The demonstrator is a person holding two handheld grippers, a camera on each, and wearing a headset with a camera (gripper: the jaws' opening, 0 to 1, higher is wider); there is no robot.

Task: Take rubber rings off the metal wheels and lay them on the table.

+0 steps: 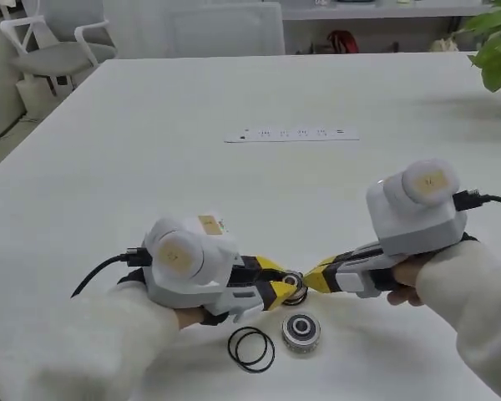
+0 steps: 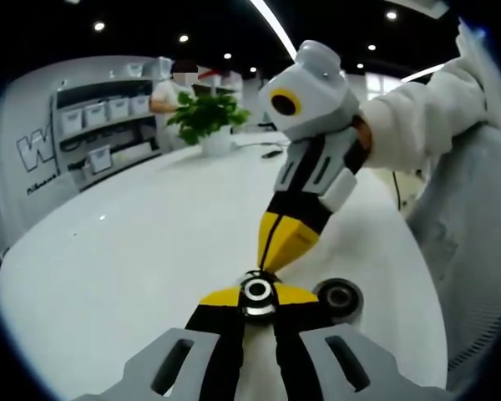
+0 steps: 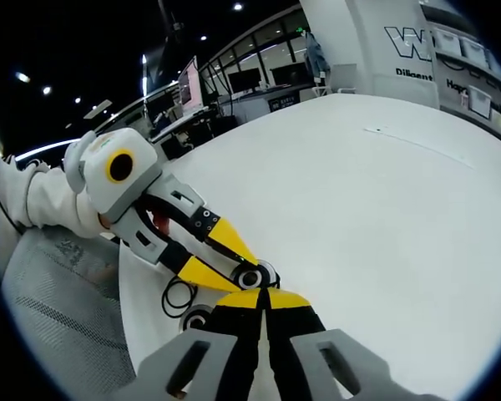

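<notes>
Held wheel [image 1: 292, 284] is up off the table [image 1: 150, 150], near the front edge, clamped between the yellow jaw tips of the left gripper [image 1: 284, 290]; in the left gripper view the jaws sit narrow on either side of it [image 2: 257, 292]. Right gripper [image 1: 314, 280] comes in from the opposite side, tips right at the wheel's rim, jaws pinched nearly together. Can't tell whether they have the rubber ring or just touch the wheel; the ring on that wheel is too small to make out. Second wheel [image 1: 301, 329] lies flat on the table just in front of the grippers, apart from both. Two loose rubber rings [image 1: 250, 347] lie overlapping just beside it on the left-gripper side, also seen in the right gripper view [image 3: 179, 296] next to the second wheel [image 3: 196, 317]. Further back, mid-table: white power strip [image 1: 292, 134]. Plant [image 1: 494, 50] at the far right corner.
</notes>
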